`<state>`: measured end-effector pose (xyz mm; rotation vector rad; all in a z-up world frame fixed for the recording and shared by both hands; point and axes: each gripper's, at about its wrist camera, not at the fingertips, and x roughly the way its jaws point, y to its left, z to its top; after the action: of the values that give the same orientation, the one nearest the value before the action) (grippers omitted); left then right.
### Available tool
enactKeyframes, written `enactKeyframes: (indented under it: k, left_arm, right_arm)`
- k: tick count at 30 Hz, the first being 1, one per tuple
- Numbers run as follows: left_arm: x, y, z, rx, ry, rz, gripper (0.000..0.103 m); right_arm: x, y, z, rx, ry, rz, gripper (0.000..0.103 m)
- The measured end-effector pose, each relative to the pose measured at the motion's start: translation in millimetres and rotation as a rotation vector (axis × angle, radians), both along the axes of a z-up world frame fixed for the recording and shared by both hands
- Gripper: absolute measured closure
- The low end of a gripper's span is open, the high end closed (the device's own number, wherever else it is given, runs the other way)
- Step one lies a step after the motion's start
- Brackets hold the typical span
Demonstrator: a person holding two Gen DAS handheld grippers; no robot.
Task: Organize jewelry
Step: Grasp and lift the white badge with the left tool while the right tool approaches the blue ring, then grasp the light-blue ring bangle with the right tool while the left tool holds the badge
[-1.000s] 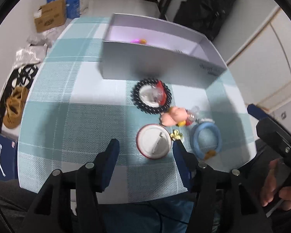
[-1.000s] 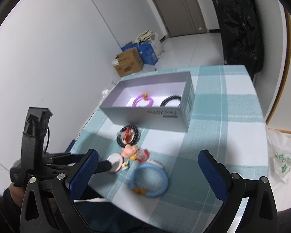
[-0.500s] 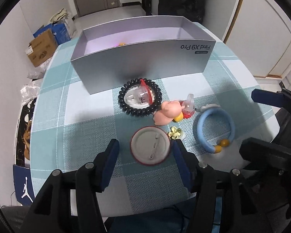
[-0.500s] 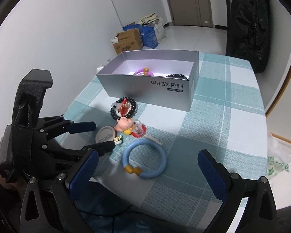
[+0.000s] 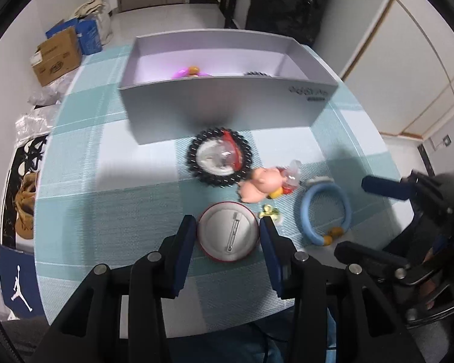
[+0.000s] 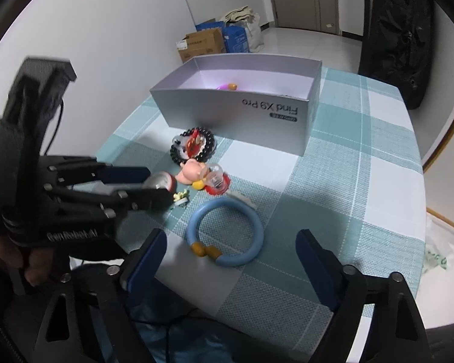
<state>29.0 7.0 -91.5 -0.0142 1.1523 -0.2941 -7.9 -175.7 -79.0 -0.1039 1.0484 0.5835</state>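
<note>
A round white pin badge [image 5: 227, 233] with a red rim lies near the table's front edge. My left gripper [image 5: 225, 231] straddles it; its jaws are closing and the pads meet the rim. In the right wrist view the left gripper [image 6: 157, 186] hides most of the badge [image 6: 163, 180]. A blue ring bracelet [image 5: 302, 211] lies to the right. My right gripper [image 6: 231, 257] hovers over the blue bracelet [image 6: 193, 224], jaws wide and closing, touching nothing. A grey box [image 5: 227, 112] at the back holds a purple bracelet [image 5: 184, 72].
A black bead bracelet [image 5: 193, 157] around a clear charm, a pink pig figure [image 5: 257, 184] and a small yellow-green charm [image 5: 269, 210] lie between box and badge. Cardboard boxes [image 6: 202, 44] and a black bag [image 6: 399, 30] stand on the floor beyond the checked tablecloth [image 6: 363, 181].
My left gripper's fingers have drawn in around the pin badge. The right gripper has sunk toward the blue bracelet and its fingers stand narrower.
</note>
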Motion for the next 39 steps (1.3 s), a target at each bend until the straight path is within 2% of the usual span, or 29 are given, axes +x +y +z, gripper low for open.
enactKeyframes:
  k: [5,14,16,19,23,28,36,39]
  left_arm:
    - [-2.8,9.7,13.0,-0.043,-0.033,0.027,0.066]
    - [-3.8,23.8,28.3,-0.152,-0.086,0.077,0.066]
    - [-4.1,25.2,29.3,-0.163,-0.093,0.088,0.066]
    - [0.6,31.5,35.3,-0.173,-0.128,0.113,0.066]
    - [-0.3,36.5,40.9,-0.179,-0.171,0.144,0.066]
    - [2.3,42.8,41.3,-0.210,-0.178,0.168,0.066]
    - [6.5,51.5,49.4,-0.236,-0.233,0.216,0.066]
    - [10.8,51.4,48.7,-0.249,-0.227,0.217,0.066]
  right_arm:
    - [-3.5,12.5,-5.3,-0.048,-0.013,0.039,0.026]
    - [-3.5,25.8,-12.1,-0.119,-0.039,0.059,0.029]
    - [-4.9,28.9,-12.6,-0.136,-0.049,0.064,0.031]
    - [-5.7,33.3,-13.7,-0.165,-0.073,0.069,0.041]
    - [-7.7,37.1,-14.0,-0.175,-0.083,0.089,0.042]
    - [-8.4,36.8,-13.0,-0.150,-0.072,0.110,0.042]
    - [10.3,15.6,6.5,-0.032,-0.075,0.013,0.043]
    - [15.2,11.7,14.5,0.016,-0.075,-0.011,0.042]
